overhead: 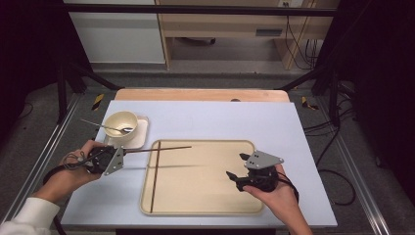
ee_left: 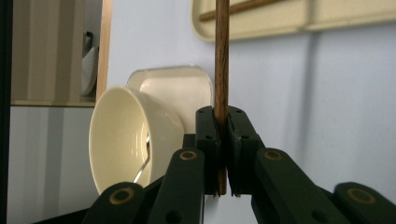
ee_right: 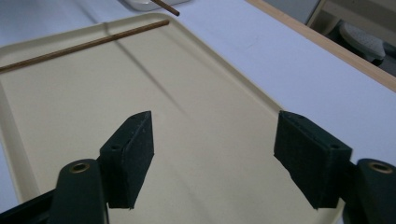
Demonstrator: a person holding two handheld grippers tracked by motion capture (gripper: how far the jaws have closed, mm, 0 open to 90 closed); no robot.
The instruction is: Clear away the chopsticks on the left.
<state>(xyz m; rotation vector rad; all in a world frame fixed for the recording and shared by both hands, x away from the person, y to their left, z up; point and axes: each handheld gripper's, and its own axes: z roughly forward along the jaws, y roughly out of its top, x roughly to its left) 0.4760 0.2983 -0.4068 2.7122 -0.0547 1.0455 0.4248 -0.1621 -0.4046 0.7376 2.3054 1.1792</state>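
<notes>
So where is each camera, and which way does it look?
High view: above the table, looking forward and down; both hands, left gripper and right gripper show.
Left gripper view: rides that gripper, looking along shut jaws holding a chopstick, past the bowl.
Right gripper view: looks over open jaws at the tray.
All three share the tray and its lying chopstick.

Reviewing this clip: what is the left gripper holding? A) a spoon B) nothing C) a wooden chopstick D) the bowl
C: the left gripper is clamped on a wooden chopstick that sticks out over the tray, while the spoon rests in the bowl.
</notes>
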